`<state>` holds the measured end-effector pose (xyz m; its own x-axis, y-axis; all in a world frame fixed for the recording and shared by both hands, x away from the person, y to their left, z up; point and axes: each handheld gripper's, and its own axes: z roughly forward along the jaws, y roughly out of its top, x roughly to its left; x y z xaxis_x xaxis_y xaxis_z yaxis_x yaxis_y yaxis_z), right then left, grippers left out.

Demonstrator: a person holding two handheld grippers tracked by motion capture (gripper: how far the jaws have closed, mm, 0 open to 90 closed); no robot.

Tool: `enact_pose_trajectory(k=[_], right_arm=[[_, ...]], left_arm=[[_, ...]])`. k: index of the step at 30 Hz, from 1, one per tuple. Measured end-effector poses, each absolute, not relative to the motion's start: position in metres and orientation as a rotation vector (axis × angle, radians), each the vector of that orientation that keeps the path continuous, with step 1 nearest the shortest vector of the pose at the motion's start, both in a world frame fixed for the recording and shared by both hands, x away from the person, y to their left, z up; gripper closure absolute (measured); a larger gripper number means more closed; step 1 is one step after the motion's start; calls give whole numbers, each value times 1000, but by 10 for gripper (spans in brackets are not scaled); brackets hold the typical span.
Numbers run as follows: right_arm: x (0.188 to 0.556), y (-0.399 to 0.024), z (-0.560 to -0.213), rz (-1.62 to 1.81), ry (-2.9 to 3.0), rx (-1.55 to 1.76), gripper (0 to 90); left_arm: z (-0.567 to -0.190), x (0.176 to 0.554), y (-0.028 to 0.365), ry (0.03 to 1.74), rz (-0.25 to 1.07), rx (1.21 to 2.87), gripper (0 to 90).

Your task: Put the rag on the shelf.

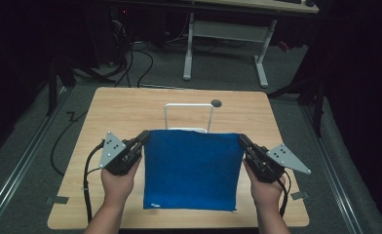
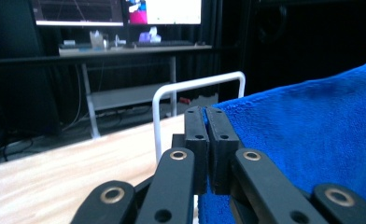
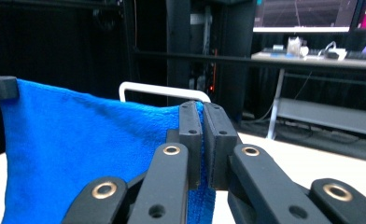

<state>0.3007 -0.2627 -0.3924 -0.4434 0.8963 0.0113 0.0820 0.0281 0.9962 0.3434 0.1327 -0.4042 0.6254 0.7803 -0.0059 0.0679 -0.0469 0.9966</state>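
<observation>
A blue towel (image 1: 191, 168) hangs spread between both grippers above the wooden table (image 1: 121, 105). My left gripper (image 1: 144, 136) is shut on its far left corner, and my right gripper (image 1: 241, 140) is shut on its far right corner. In the left gripper view the jaws pinch the blue towel (image 2: 312, 135) edge, left gripper (image 2: 204, 116). The right gripper view has the right gripper (image 3: 203, 112) clamped on the blue towel (image 3: 87, 149), whose other corner reaches the far left gripper. A white wire rack (image 1: 188, 116) stands upright just behind the towel; the white rack (image 2: 190, 88) and white rack (image 3: 162, 89) rise beyond the cloth.
A round dark hole (image 1: 216, 103) sits in the table near its far edge. A white-legged desk (image 1: 225, 34) with monitors stands beyond the table. Cables trail from both grippers over the table's sides.
</observation>
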Motion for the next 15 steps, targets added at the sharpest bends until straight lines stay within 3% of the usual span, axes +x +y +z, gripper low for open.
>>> enact_pose_trajectory(k=[8, 15], right_arm=[[302, -259, -357, 1522, 1555, 936, 873], [307, -255, -347, 1531, 1531, 920, 873]], left_arm=[[-375, 347, 138, 708, 718, 1471, 886], [-358, 353, 141, 688, 755, 1451, 886]])
